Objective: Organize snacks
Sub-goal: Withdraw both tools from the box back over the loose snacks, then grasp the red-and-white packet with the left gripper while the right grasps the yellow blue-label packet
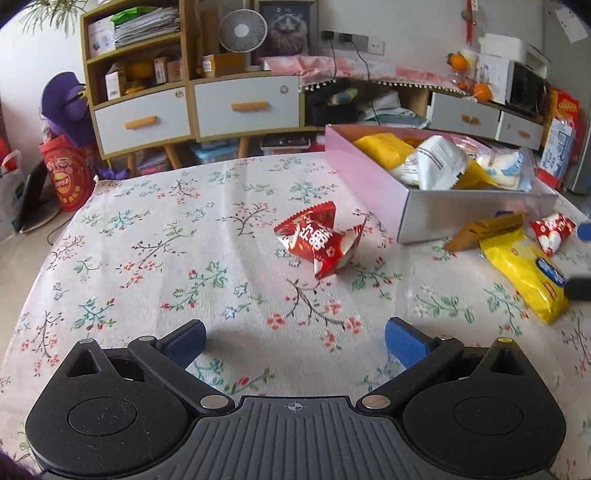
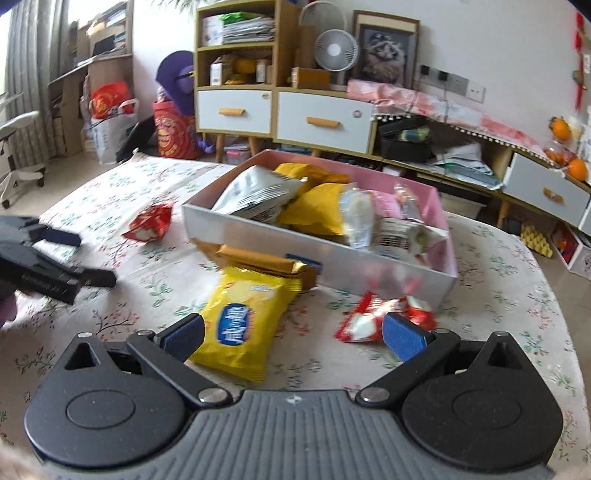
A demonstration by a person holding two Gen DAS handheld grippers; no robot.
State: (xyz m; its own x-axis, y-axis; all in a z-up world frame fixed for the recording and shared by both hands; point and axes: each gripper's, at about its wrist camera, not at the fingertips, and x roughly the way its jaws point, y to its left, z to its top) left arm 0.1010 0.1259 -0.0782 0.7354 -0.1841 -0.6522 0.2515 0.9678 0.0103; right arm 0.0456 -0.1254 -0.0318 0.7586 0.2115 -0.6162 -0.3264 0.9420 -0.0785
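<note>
Both grippers, left gripper (image 1: 295, 343) and right gripper (image 2: 293, 332), spread wide; red packet (image 1: 317, 238) bears white Chinese characters, unreadable.

Left gripper (image 1: 294, 341) gapes empty, near red snack packet (image 1: 320, 240).

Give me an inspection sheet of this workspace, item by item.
Surface: floral tablecloth covers the table.
Job's things: pink box holds several snack packets; outside it lie a red packet, a yellow packet, a gold packet and a red-and-white packet.
Clutter: nothing seen on the table.
Grippers: left gripper open, empty; right gripper open, its fingers either side of the yellow packet.
Cables: black cables hang from wall sockets.
Surroundings: drawer cabinets, fan, oranges.
</note>
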